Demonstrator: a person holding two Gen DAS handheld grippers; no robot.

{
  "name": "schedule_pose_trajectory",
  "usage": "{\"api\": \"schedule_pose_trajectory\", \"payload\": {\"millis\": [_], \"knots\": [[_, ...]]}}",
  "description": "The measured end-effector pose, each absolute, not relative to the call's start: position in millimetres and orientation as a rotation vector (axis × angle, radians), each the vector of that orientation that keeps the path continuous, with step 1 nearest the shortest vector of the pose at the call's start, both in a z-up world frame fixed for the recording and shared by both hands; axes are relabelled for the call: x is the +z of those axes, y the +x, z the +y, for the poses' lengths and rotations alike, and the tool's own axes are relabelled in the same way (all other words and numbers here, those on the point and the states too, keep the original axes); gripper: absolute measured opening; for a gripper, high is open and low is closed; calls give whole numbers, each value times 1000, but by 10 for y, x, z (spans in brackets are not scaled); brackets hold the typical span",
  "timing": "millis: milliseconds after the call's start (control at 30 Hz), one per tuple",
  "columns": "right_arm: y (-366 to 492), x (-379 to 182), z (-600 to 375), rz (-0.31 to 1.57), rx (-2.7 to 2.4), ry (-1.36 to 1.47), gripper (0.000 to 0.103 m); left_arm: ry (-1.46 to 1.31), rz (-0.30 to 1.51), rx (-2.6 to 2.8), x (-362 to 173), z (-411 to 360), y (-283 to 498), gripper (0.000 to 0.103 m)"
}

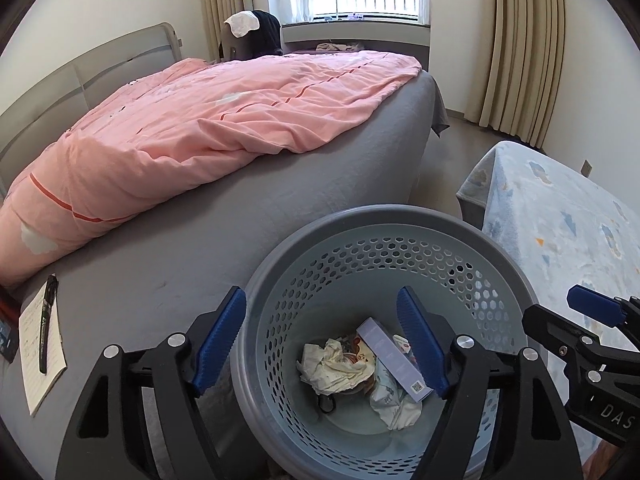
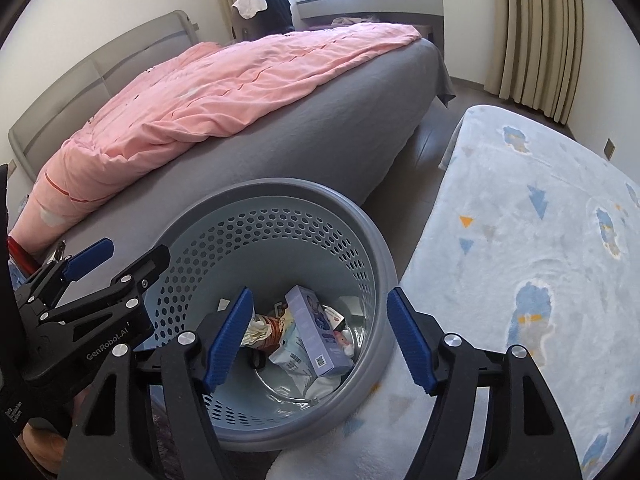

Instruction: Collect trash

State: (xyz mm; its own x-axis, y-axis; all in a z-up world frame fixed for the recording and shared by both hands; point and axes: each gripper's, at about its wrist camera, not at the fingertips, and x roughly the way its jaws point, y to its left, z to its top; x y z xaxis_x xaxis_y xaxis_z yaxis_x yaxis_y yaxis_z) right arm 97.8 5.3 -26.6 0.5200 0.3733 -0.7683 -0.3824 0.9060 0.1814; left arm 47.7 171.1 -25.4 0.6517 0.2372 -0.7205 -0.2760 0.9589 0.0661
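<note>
Both the left gripper (image 1: 320, 344) and the right gripper (image 2: 320, 340) are hanging spread and empty over the grey bin (image 1: 496, 244), where crumpled paper (image 1: 332, 364) and a lilac box (image 1: 394, 356) are lying at the bottom, seemingly dropped in for collection.

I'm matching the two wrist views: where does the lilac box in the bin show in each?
Left wrist: lilac box low centre, leaning beside crumpled paper.
Right wrist: lilac box low centre, over wrappers.
Shared landmark: the grey perforated bin.
</note>
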Motion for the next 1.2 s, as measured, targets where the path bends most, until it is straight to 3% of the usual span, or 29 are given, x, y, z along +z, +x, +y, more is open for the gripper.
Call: {"api": "schedule_pose_trajectory", "payload": {"millis": [400, 1200], "knots": [[982, -285, 53, 917, 442, -19, 76, -48, 820, 301, -273, 1711, 487, 78], [984, -306, 44, 925, 430, -22, 77, -50, 823, 304, -280, 1726, 483, 79]]}}
